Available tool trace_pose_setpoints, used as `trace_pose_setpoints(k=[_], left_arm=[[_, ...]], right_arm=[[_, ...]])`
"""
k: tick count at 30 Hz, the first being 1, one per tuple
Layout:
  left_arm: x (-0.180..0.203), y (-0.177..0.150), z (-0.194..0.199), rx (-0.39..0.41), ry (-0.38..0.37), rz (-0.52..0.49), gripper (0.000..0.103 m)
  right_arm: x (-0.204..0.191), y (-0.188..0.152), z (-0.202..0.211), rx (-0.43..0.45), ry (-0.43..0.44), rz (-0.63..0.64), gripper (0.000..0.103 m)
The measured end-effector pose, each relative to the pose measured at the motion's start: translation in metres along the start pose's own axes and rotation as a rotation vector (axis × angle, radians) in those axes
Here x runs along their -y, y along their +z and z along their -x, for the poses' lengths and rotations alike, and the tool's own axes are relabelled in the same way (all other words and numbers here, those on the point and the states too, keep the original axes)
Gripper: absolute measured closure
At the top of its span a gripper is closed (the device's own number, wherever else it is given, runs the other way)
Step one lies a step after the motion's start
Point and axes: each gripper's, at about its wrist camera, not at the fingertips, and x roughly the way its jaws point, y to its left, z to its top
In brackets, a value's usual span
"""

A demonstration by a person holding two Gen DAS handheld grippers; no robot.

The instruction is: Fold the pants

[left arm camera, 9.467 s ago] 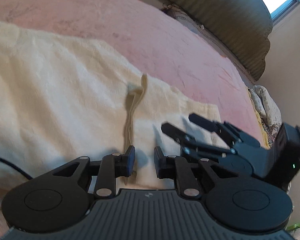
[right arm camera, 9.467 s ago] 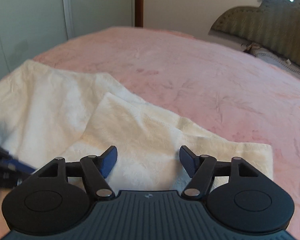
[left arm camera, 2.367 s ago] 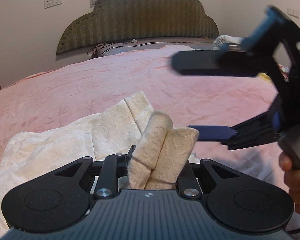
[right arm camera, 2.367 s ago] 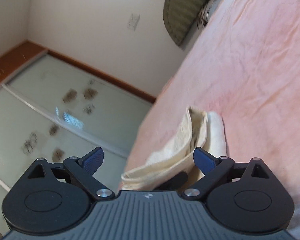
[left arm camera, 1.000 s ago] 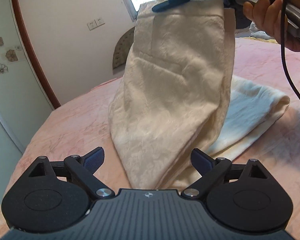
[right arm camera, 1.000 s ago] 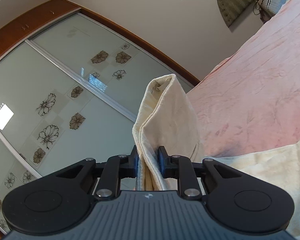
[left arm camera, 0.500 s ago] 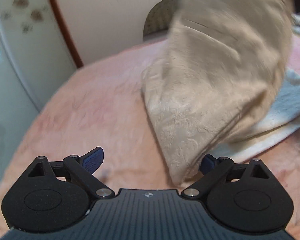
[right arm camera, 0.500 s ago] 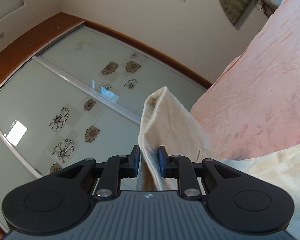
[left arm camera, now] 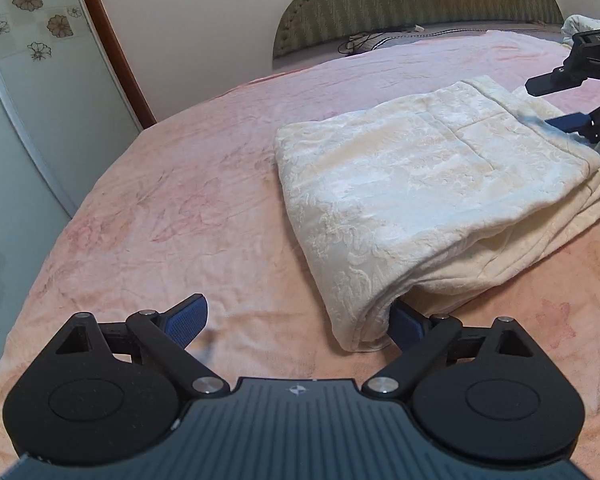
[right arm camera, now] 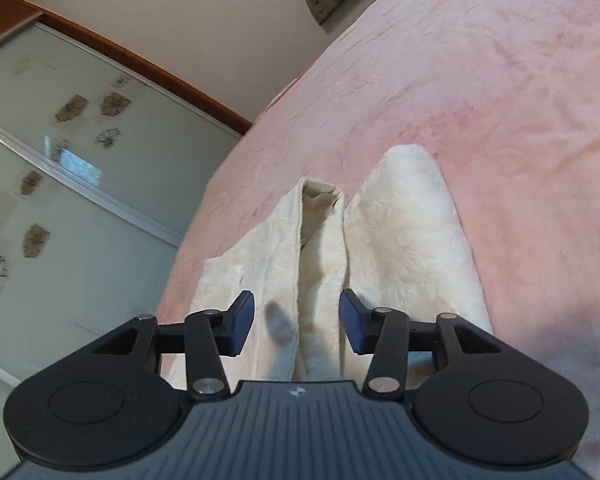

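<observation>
1 bed [left arm camera: 204, 184] fills both views, and on its pink cover we see the pants [left arm camera: 428, 184] lying as a folded cream stack, so we judge the fold laid down and the letting-go in hand. Our left gripper [left arm camera: 300, 318] gapes wide at the stack's near corner, and our right gripper [right arm camera: 296, 322] stands parted around its far edge, gripping nothing. Next we should draw both clear without dragging the layers.

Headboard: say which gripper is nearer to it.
Right. The right gripper sits at the far end of the folded pants, towards the headboard; the left gripper is at their near corner.
</observation>
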Motion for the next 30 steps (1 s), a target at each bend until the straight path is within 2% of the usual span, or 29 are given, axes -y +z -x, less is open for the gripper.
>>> trace_pose_setpoints(k=[2,4,5,6,7,9,12,15,17,19,21,22,23,25,28,29,30], left_arm=[[-0.003,0.001,-0.001,0.013,0.002,-0.006,0.010],[0.000,0.000,-0.001,0.029,0.020,-0.024,0.010],[-0.002,0.001,-0.004,0.037,0.031,-0.033,0.010],[-0.001,0.002,-0.004,0.049,0.038,-0.040,0.011],[-0.001,0.003,-0.002,0.063,0.046,-0.048,0.013],[0.000,0.006,0.006,0.096,0.055,-0.052,0.013],[0.001,0.013,0.014,0.130,0.027,-0.053,0.012],[0.011,0.016,0.014,0.142,-0.008,-0.083,0.012],[0.019,0.014,0.008,0.123,-0.042,-0.107,0.012],[0.025,0.010,-0.001,0.079,-0.055,-0.129,0.012],[0.023,0.008,-0.006,0.060,-0.063,-0.125,0.012],[0.019,0.008,-0.004,0.063,-0.074,-0.117,0.012],[0.013,0.009,-0.001,0.067,-0.089,-0.111,0.012],[-0.001,0.010,0.004,0.077,-0.124,-0.098,0.011],[-0.012,0.013,0.014,0.084,-0.164,-0.086,0.011],[-0.014,0.015,0.019,0.102,-0.185,-0.082,0.011],[-0.015,0.018,0.024,0.123,-0.210,-0.079,0.010]], right_arm=[[-0.006,-0.004,-0.007,-0.030,0.002,0.039,0.043],[-0.015,-0.008,-0.020,-0.071,-0.005,0.088,0.043],[-0.019,-0.011,-0.026,-0.078,-0.014,0.120,0.053],[-0.024,-0.013,-0.030,-0.086,-0.033,0.150,0.082],[-0.028,-0.014,-0.032,-0.074,-0.047,0.178,0.086],[-0.032,-0.014,-0.022,-0.031,-0.020,0.197,0.091],[-0.046,-0.009,0.004,0.055,0.020,0.227,0.091],[-0.055,-0.002,0.034,0.115,0.013,0.274,0.091],[-0.047,0.000,0.043,0.123,-0.045,0.280,0.091],[-0.027,0.001,0.039,0.079,-0.113,0.249,0.091],[-0.009,-0.004,0.029,0.046,-0.204,0.217,0.085],[-0.003,-0.007,0.027,0.047,-0.221,0.188,0.084],[0.001,-0.007,0.028,0.047,-0.203,0.158,0.083],[-0.005,-0.008,0.039,0.104,-0.225,0.160,0.079],[-0.032,-0.016,0.062,0.264,-0.402,0.293,0.075],[-0.046,-0.022,0.062,0.279,-0.415,0.388,0.074],[-0.058,-0.029,0.059,0.252,-0.384,0.460,0.074]])
